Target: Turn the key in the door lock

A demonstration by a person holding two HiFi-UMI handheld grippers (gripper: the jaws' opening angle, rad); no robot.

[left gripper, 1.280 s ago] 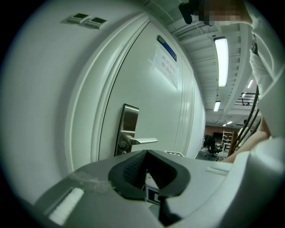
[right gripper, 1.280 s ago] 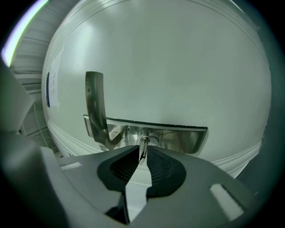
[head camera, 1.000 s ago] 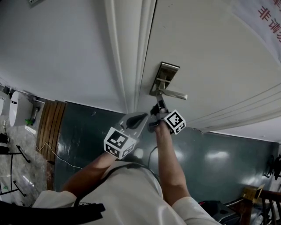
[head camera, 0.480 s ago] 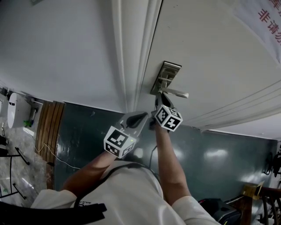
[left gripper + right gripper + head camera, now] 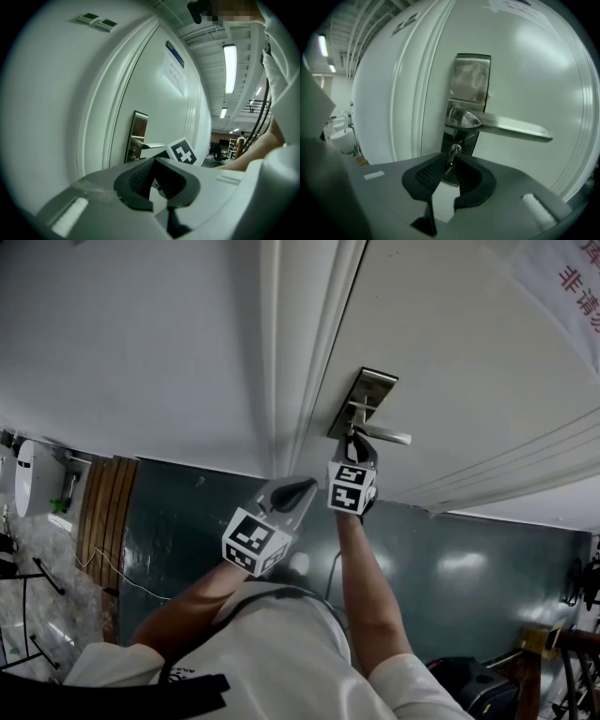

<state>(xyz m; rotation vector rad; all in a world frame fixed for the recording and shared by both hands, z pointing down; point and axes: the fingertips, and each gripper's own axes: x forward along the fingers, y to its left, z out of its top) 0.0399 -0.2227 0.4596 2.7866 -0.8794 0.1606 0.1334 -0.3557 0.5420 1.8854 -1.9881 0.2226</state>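
Observation:
A steel lock plate (image 5: 366, 397) with a lever handle (image 5: 386, 437) sits on the white door. In the right gripper view the key (image 5: 451, 158) sticks out of the keyhole below the handle (image 5: 506, 126). My right gripper (image 5: 449, 171) is around the key, and its jaws have just been opening. The key lies between the pads with a little room on each side. In the head view the right gripper (image 5: 354, 452) is right under the handle. My left gripper (image 5: 298, 491) hangs back to the left by the door frame, its jaws slightly apart with nothing between them.
The moulded door frame (image 5: 300, 362) runs just left of the lock. A paper notice with red print (image 5: 577, 277) hangs on the door at upper right. A slatted wooden piece (image 5: 105, 512) and a white appliance (image 5: 28, 474) stand on the dark floor at left.
The right gripper has rolled at the key, its marker cube swinging from the right side to straight below the lock. The left gripper has hardly moved.

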